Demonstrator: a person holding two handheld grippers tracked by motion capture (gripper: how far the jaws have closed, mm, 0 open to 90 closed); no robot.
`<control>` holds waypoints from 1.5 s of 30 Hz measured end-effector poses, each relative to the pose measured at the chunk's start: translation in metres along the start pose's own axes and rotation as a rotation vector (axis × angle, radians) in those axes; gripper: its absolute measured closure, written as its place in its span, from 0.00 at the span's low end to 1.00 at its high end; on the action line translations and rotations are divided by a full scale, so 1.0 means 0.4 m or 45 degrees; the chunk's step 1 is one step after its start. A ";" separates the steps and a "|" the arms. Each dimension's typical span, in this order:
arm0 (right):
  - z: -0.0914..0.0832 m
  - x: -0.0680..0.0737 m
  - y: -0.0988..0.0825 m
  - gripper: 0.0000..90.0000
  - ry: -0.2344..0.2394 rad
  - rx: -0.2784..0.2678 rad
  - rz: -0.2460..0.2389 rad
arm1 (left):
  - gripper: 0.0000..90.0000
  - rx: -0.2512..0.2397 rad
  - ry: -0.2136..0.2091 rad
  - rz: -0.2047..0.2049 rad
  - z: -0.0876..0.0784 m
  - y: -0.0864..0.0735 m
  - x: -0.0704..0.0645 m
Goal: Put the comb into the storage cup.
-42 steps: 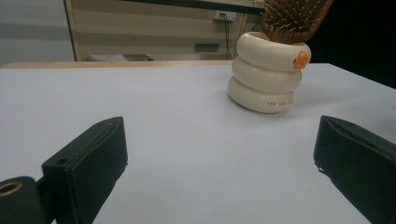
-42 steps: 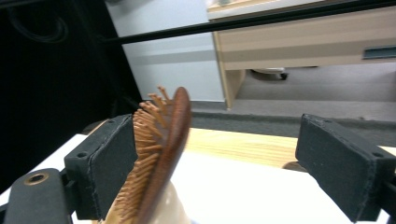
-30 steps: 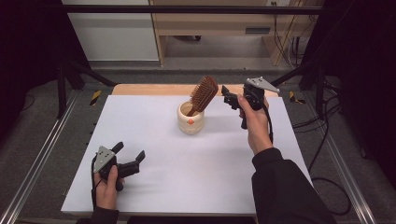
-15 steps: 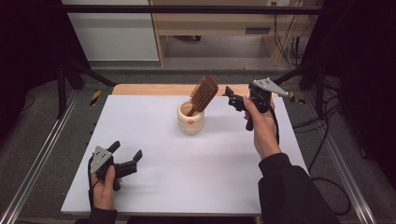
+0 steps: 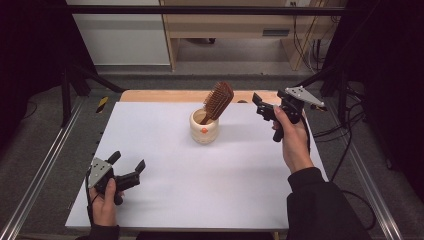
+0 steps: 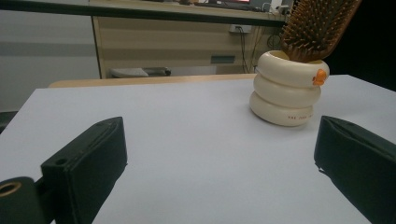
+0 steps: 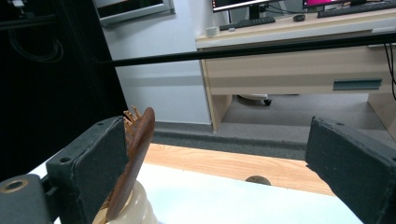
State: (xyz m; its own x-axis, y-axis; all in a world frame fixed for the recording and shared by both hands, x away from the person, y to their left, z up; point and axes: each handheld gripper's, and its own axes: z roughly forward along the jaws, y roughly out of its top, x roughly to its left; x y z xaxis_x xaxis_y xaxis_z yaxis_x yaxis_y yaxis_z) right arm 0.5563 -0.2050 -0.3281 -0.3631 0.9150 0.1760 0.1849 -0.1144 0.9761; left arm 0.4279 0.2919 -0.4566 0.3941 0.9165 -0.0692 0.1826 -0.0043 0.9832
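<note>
The big white tabletop bears a cream ribbed ceramic holder near its far edge, set there as a stand. A brown wooden paddle hairbrush leans in it, handle down, so it seems already stowed. Beside it, the right gripper hangs with jaws just spread apart, nothing between them. The left gripper rests near the front corner, jaws wide and bare.

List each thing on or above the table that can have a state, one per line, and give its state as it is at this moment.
hairbrush: standing handle-down in the holder, bristle head leaning out above the rim, held by no gripper.
cream holder: upright on the white table, brush inside.
right gripper: jaws open, just been opening, nothing between them, raised beside the hairbrush.
left gripper: jaws open, nothing between them, low over the table's near left corner.
</note>
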 end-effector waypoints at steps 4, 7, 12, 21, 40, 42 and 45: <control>-0.017 -0.010 0.003 0.06 0.009 -0.018 0.001 | 0.03 0.017 -0.003 0.003 -0.007 -0.004 0.006; -0.029 -0.017 0.003 0.06 0.011 -0.020 -0.003 | 0.02 0.020 0.012 0.002 -0.015 -0.005 0.016; -0.043 -0.027 0.005 0.06 -0.003 -0.022 0.000 | 0.03 0.040 0.022 -0.015 -0.022 -0.015 0.030; -0.062 -0.040 -0.009 0.06 -0.013 0.006 -0.029 | 0.03 0.023 0.046 -0.014 -0.041 -0.011 0.043; -0.119 -0.066 -0.013 0.06 -0.037 -0.040 -0.128 | 0.03 0.021 0.067 -0.023 -0.054 -0.011 0.052; -0.125 -0.070 -0.016 0.06 -0.043 -0.042 -0.131 | 0.03 0.021 0.070 -0.026 -0.056 -0.012 0.053; -0.134 -0.074 -0.016 0.06 -0.044 -0.055 -0.127 | 0.03 0.020 0.073 -0.032 -0.057 -0.012 0.055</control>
State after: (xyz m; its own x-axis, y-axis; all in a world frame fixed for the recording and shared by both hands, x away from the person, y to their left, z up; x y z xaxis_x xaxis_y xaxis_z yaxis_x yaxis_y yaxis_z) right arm 0.5168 -0.2520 -0.3329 -0.3459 0.9353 0.0742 0.1095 -0.0383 0.9932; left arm 0.4149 0.3211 -0.4591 0.3373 0.9377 -0.0836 0.2057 0.0132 0.9785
